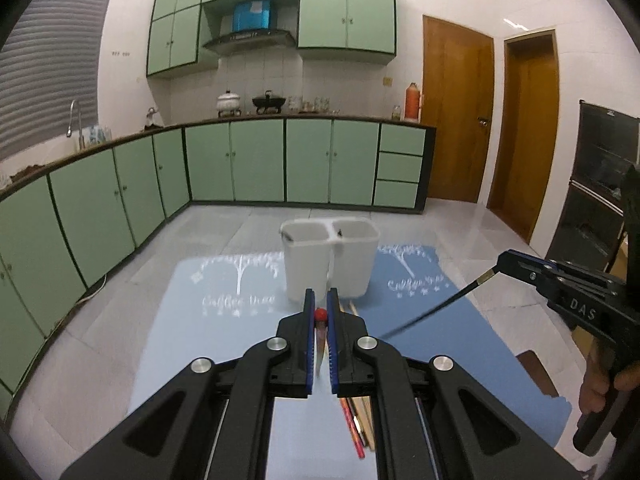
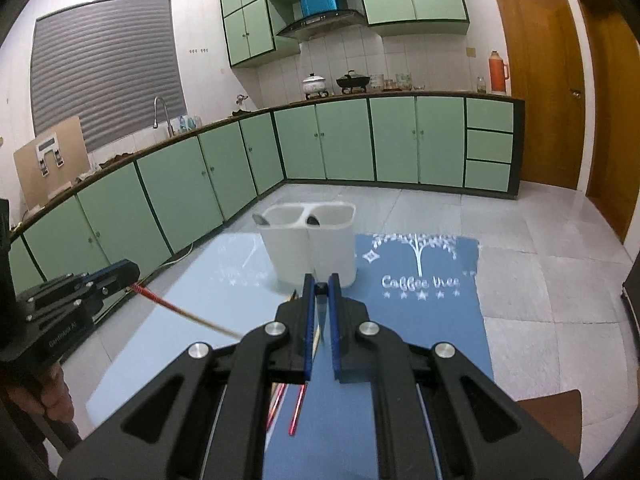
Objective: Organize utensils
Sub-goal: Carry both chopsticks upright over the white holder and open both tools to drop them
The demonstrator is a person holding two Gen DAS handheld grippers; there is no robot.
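Chopsticks are the things in hand: the left gripper (image 1: 321, 303) is closed tight on a red-tipped chopstick (image 1: 320, 314), which runs back between its blue pads toward the camera. From the right wrist view that same chopstick (image 2: 188, 314) sticks out of the left gripper (image 2: 134, 276) and slants down to the right, red at the held end and pale wood toward the far end. The right gripper (image 2: 321, 287) is likewise clamped shut on a black chopstick (image 2: 320, 289); in the left wrist view it (image 1: 436, 308) juts from the right gripper (image 1: 500, 262) and slopes down to the left, its thin end over the mat.

A white two-compartment holder (image 1: 330, 262) stands upright just ahead of both grippers, straddling the seam where the pale blue mat (image 1: 224, 320) meets the darker blue mat (image 1: 416, 300). A dark utensil tip shows at the rim in each compartment. More loose chopsticks (image 1: 354, 420) lie on the mats under the grippers, near the seam.

Open tiled floor (image 2: 540, 272) lies beyond the mats' far edge and to their right, reaching to the green cabinets (image 1: 256, 160). A hand (image 1: 600, 388) grips the right handle at the picture's right edge.
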